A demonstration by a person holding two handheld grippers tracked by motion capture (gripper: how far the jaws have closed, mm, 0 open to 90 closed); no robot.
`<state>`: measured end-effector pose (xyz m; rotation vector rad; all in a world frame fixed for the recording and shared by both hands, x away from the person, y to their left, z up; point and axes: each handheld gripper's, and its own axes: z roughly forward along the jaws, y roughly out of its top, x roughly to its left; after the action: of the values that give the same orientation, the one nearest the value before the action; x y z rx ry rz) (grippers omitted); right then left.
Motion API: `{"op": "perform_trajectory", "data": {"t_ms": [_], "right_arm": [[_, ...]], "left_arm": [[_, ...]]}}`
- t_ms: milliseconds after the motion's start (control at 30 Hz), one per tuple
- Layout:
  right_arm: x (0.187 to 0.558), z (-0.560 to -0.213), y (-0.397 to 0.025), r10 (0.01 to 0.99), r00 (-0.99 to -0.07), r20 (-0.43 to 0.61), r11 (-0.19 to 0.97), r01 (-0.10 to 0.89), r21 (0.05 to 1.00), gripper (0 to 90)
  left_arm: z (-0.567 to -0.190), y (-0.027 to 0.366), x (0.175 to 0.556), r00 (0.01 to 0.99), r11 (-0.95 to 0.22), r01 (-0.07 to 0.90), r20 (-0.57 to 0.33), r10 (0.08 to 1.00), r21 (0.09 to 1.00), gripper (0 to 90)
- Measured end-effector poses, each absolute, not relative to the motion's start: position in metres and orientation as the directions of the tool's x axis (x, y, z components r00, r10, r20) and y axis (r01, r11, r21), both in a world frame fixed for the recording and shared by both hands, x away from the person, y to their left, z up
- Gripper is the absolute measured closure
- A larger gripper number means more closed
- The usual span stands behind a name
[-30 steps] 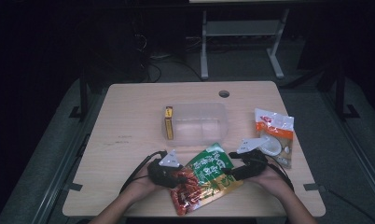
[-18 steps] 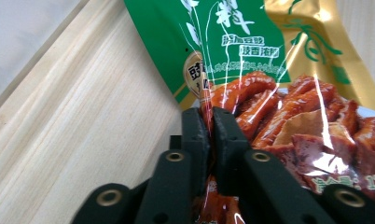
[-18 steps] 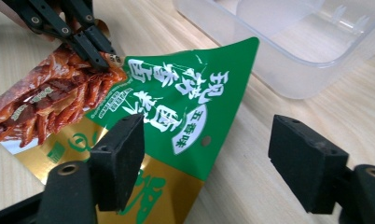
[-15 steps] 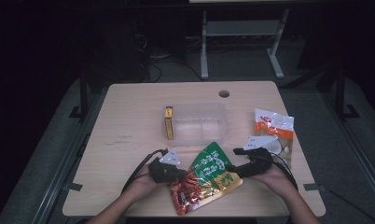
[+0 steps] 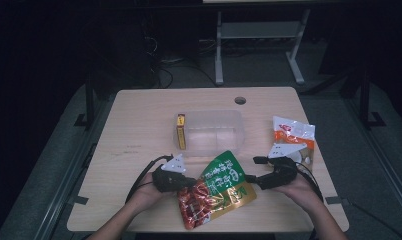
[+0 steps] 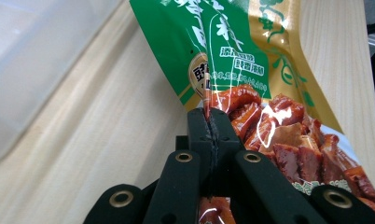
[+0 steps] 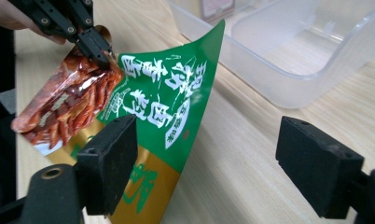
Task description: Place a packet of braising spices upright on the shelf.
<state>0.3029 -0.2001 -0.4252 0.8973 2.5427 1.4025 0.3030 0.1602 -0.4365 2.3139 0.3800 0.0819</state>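
Table: wooden top, work at near edge. Clear bin at centre, empty as far as visible; small yellow box touching its left wall. Second snack bag near right edge, untouched. Green-red snack pouch near front edge, one side lifted off tabletop, not yet in bin. Left gripper: jaws clamped on pouch's left edge. Right gripper: jaws spread wide, just beside pouch's right edge, holding nothing. Judgement: pouch grasped and partly raised; transfer into bin, likely goal, remains, as does second bag.
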Motion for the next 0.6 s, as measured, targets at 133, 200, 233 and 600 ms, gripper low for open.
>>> {"op": "perform_trajectory", "data": {"t_ms": [133,200,233,600], "right_arm": [[0.300,-0.419,-0.195,0.510,-0.838,0.197,0.428,0.445,0.787,15.3],[0.298,-0.416,-0.192,0.509,-0.837,0.200,0.425,0.446,0.787,15.2],[0.298,-0.415,-0.191,0.500,-0.842,0.200,0.424,0.440,0.791,15.2],[0.307,-0.404,-0.186,0.484,-0.847,0.221,0.395,0.437,0.808,20.8]], "left_arm": [[-0.428,0.166,0.300,0.956,-0.652,0.221,-0.028,0.293,0.725,89.9],[-0.424,0.171,0.300,0.956,-0.652,0.211,-0.014,0.293,0.728,90.0],[-0.422,0.173,0.300,0.956,-0.653,0.204,-0.006,0.292,0.729,90.0],[-0.404,0.197,0.301,0.949,-0.618,0.182,0.028,0.314,0.765,90.0]]}}
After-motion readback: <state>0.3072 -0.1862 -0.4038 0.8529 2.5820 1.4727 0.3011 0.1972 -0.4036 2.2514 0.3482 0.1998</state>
